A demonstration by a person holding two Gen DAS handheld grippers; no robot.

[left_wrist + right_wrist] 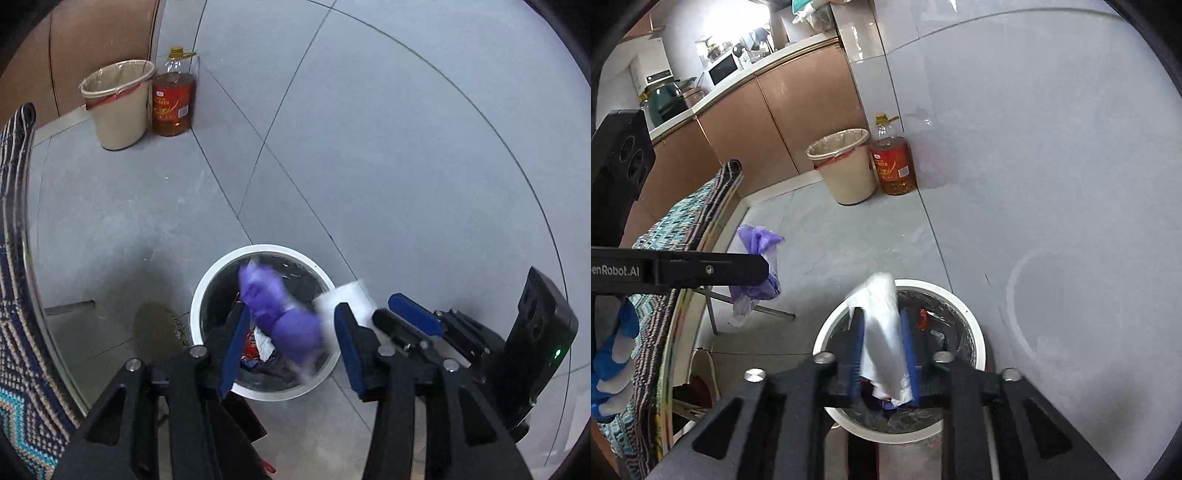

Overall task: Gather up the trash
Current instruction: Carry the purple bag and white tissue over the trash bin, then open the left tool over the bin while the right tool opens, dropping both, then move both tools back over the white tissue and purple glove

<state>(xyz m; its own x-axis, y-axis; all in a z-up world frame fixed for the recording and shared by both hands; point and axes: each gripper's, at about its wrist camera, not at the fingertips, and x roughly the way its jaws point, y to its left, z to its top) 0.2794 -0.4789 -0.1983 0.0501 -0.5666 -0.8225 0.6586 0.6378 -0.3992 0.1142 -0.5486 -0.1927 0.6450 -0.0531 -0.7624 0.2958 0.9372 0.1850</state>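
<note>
- What do the grabbers look like?
- The left gripper (291,350) and the right gripper (884,354) are black. Each has two fingers with long blue pads (232,350) on the inside.
- And the shiny dots?
- Round silver screws (133,364), just behind the fingers. White letters (613,271) run along the left one's side, and the hand (613,358) behind it wears a blue glove with white patches.
</note>
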